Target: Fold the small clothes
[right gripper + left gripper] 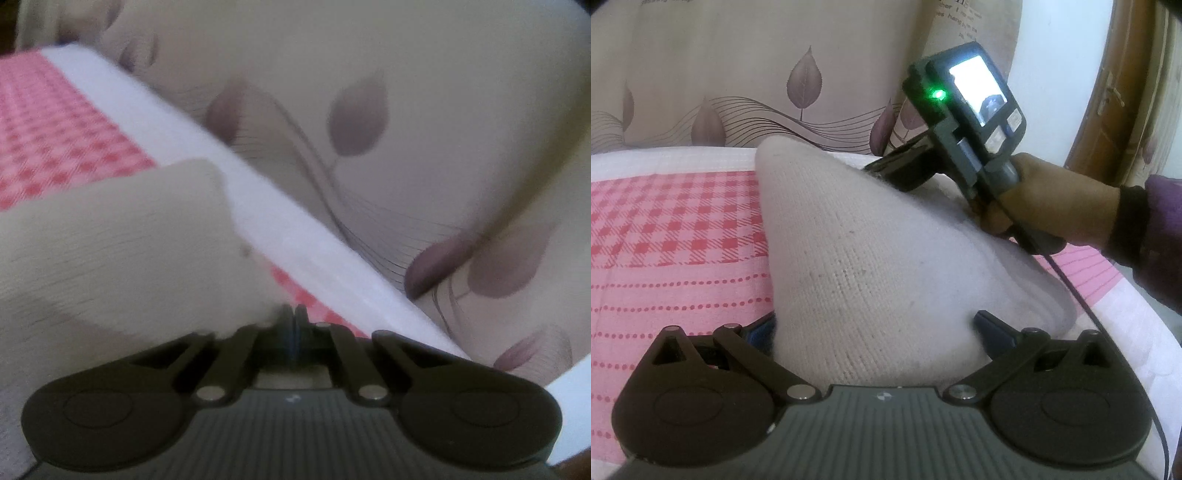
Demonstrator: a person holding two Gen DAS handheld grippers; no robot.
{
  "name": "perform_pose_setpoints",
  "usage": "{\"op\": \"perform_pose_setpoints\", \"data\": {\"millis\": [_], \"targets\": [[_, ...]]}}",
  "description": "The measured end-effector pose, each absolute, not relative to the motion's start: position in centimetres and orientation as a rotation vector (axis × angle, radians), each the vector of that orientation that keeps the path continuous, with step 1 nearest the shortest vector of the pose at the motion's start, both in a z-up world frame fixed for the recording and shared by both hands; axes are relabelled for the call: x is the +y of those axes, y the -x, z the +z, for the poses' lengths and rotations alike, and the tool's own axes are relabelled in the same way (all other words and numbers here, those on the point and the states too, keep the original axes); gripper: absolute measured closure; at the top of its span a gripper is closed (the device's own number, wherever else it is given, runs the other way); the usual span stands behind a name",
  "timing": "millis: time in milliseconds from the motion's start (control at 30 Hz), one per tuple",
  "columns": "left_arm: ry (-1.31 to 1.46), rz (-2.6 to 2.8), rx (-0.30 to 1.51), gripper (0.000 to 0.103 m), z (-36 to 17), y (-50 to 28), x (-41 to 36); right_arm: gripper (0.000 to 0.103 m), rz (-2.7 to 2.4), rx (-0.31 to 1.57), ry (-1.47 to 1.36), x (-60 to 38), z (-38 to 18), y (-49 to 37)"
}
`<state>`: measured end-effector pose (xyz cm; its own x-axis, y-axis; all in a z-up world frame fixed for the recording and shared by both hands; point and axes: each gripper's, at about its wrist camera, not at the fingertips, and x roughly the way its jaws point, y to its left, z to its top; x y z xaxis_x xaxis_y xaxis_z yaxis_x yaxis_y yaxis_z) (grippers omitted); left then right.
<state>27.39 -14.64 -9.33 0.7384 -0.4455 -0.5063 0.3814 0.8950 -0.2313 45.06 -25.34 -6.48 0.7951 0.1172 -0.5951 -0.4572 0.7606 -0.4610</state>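
Being folded: white knit garment [871,251] on pink checked sheet [672,221]. Right gripper [294,314] clamped tight at garment's edge, grip unclear; left gripper [879,328] spread wide around garment. Next, likely: edge carried across.

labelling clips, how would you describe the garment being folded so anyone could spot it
Start at the pink checked bedsheet below the leaf-patterned wall. The cream knit garment lies on it, between the two grippers. It is the only plain, unpatterned fabric there.
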Motion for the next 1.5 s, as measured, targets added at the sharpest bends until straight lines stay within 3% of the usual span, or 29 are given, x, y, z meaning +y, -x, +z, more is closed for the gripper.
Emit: {"op": "perform_pose_setpoints", "data": {"millis": [133,400,633,733,900,1033,1200,1500], "targets": [[0.114,-0.452,0.585,0.000,-9.4,-27.4,-14.6,0.101,0.313,0.601,0.549,-26.9,-5.8,-46.2],[0.108,-0.449,0.584,0.000,-9.4,-27.5,-14.8,0.100,0.351,0.549,0.050,-37.0,-1.1,-42.3],[0.088,-0.442,0.585,0.000,-9.3,-27.5,-15.1,0.101,0.408,0.613,0.201,-36.3,-5.1,-37.4],[0.093,-0.450,0.577,0.000,-9.3,-27.3,-14.9,0.100,0.368,0.638,-0.008,-38.5,-4.3,-38.0],[0.137,-0.463,0.555,0.000,-9.2,-27.0,-14.2,0.099,0.370,0.508,-0.163,-40.1,-2.3,-33.3],[0.132,-0.457,0.547,0.000,-9.2,-26.8,-14.3,0.099,0.454,0.472,-0.111,-39.3,-3.1,-27.7],[0.128,-0.446,0.543,0.000,-9.1,-26.5,-14.4,0.100,0.368,0.493,0.171,-38.0,-7.2,-24.1],[0.139,-0.427,0.477,0.000,-8.7,-23.8,-13.6,0.097,0.371,0.500,-0.258,-43.5,-5.4,-22.1]]}}
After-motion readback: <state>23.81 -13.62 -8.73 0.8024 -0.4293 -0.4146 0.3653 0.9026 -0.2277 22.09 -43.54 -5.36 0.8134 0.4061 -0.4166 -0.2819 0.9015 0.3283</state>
